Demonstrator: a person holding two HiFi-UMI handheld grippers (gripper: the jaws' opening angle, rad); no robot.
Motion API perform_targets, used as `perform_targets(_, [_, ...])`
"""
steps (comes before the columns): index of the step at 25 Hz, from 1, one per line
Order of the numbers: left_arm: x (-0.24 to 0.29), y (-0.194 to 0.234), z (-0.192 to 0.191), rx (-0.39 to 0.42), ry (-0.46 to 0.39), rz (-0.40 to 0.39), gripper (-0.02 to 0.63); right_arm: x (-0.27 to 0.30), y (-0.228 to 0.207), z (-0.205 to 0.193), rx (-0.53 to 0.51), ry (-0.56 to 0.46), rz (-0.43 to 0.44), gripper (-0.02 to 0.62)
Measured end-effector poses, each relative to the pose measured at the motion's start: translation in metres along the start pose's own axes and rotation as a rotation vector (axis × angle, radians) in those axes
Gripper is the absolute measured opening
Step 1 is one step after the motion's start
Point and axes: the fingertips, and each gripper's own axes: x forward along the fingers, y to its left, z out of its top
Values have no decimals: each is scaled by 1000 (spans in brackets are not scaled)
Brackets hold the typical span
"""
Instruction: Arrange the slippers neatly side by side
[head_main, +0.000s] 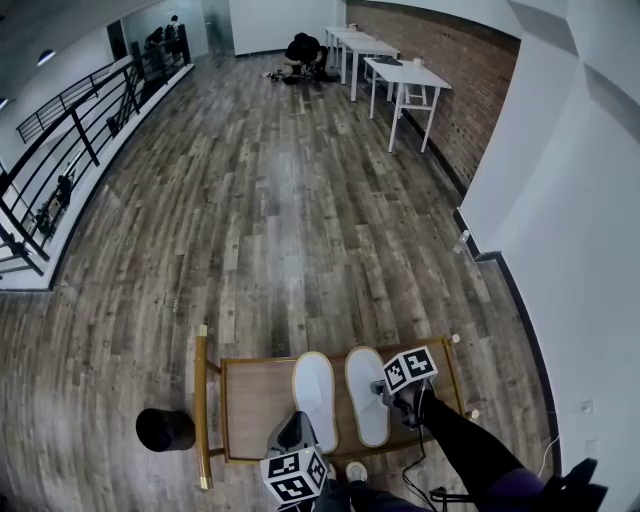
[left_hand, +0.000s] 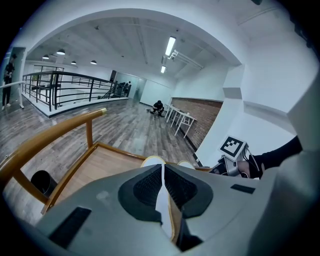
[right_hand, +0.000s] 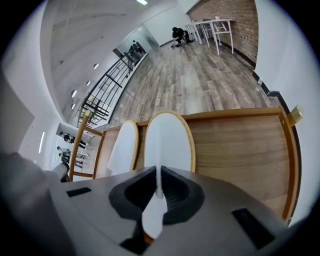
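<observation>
Two white slippers with tan edging lie side by side, toes pointing away, on a wooden cart top (head_main: 255, 400). My left gripper (head_main: 299, 420) is shut on the heel of the left slipper (head_main: 314, 385); in the left gripper view its jaws (left_hand: 163, 172) pinch the white heel edge (left_hand: 162, 212). My right gripper (head_main: 384, 392) is shut on the near edge of the right slipper (head_main: 366, 392). The right gripper view shows that gripper (right_hand: 158, 186) clamped on the thin white material, with the right slipper (right_hand: 167, 140) ahead and the left slipper (right_hand: 122, 147) beside it.
The cart has a raised wooden rim (right_hand: 292, 150) and a wooden handle rail (head_main: 201, 400) on its left. A black round object (head_main: 165, 429) stands on the floor left of it. A white wall (head_main: 570, 250) runs close on the right. White tables (head_main: 405, 75) and a crouching person (head_main: 303, 50) are far off.
</observation>
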Motion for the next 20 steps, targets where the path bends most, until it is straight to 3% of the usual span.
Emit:
perform_targets(6, [-4, 4, -1, -5, 0, 10, 17, 10, 17, 6, 54, -14, 41, 20])
perform_targets(20, [-4, 11, 0, -13, 2, 16, 17, 22, 19, -2, 67, 7, 26, 20])
